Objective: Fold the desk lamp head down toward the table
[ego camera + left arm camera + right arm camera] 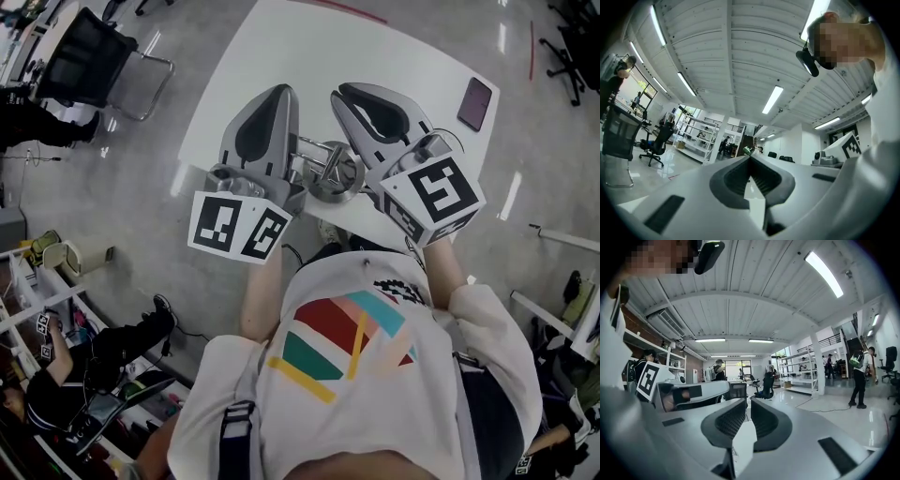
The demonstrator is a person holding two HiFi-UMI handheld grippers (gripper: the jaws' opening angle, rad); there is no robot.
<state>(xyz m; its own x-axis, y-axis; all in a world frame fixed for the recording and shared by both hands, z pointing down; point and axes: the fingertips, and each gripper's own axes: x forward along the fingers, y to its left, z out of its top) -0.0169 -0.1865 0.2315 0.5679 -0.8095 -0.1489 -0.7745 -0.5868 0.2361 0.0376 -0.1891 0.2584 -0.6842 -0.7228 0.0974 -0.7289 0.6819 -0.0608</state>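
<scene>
In the head view the desk lamp (330, 172) shows as silver metal with a round base near the front edge of the white table (375, 47). Most of it is hidden under my two grippers, and neither touches it. My left gripper (281, 91) is held up over the lamp's left side. Its jaws are shut with nothing between them (750, 157). My right gripper (347, 91) hovers over the lamp's right side, jaws together and empty (748, 400). Both gripper views look out level across the room, and the lamp is in neither.
A dark red phone (474, 103) lies at the table's far right corner. A black office chair (94, 56) stands on the floor to the left. A seated person (103, 366) and shelving are at lower left. Other people and racks (801, 369) stand farther off.
</scene>
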